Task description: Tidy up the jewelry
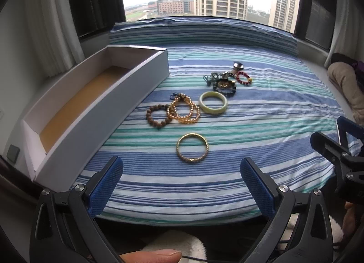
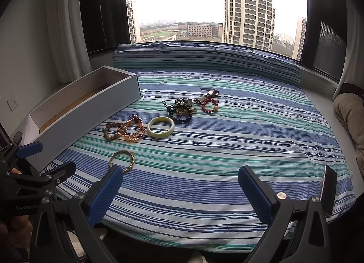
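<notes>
Basically nothing picked yet: left gripper point(image 1: 181, 185) and right gripper point(image 2: 180, 191) both hang at the near edge of the bed point(image 1: 261, 126), jaws spread wide, empty. Jewelry lies loose on the striped sheet; the open box point(image 1: 127, 94) sits on the left, bare inside.

Probably start with the gold bangle point(image 1: 192, 148), nearest and alone. It lies flat, so come down steeply, pinch across one side of the rim, avoid snagging the sheet.

Leave the bead bracelets point(image 1: 173, 111), they overlap. Jade bangle point(image 1: 213, 103) is clear.

Far cluster point(image 1: 224, 81) is a tangle, pieces can't be told apart. Right view: own finger covers part of the gold bangle.
</notes>
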### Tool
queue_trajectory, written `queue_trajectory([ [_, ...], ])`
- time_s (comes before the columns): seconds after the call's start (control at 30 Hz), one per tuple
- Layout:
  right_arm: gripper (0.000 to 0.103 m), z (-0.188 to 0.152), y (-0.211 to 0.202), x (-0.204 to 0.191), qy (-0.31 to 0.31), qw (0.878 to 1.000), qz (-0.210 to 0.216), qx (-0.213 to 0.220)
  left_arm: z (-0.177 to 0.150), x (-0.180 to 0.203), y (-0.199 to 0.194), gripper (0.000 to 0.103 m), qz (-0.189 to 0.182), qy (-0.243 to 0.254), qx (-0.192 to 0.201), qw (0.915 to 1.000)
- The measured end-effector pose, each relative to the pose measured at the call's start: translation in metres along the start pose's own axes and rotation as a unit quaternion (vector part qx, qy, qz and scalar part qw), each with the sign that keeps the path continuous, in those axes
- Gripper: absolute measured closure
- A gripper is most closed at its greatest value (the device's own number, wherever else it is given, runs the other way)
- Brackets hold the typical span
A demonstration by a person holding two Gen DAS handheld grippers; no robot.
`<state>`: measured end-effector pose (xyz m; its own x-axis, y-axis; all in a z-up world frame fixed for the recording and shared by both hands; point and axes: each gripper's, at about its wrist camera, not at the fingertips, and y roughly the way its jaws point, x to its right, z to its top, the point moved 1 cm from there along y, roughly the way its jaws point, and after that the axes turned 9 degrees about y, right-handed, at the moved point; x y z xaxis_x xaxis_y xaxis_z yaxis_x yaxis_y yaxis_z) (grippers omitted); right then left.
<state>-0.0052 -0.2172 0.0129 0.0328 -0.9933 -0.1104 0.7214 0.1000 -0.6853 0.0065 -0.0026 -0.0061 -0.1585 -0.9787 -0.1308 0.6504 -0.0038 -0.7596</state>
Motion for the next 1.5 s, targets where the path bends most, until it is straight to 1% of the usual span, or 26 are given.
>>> queue_trajectory([
  [0.6,0.000,-0.0027,0.0030,0.0015,0.002,1.000,0.002,-0.005,-0.0006,0.0046,0.0029,0.001,0.003,0.006,-0.008,0.9999],
  [1.5,0.000,-0.0042,0.0049,-0.0005,0.001,1.000,0.001,-0.009,-0.0011,0.0043,0.0035,0.001,0.003,0.007,-0.008,0.9999],
])
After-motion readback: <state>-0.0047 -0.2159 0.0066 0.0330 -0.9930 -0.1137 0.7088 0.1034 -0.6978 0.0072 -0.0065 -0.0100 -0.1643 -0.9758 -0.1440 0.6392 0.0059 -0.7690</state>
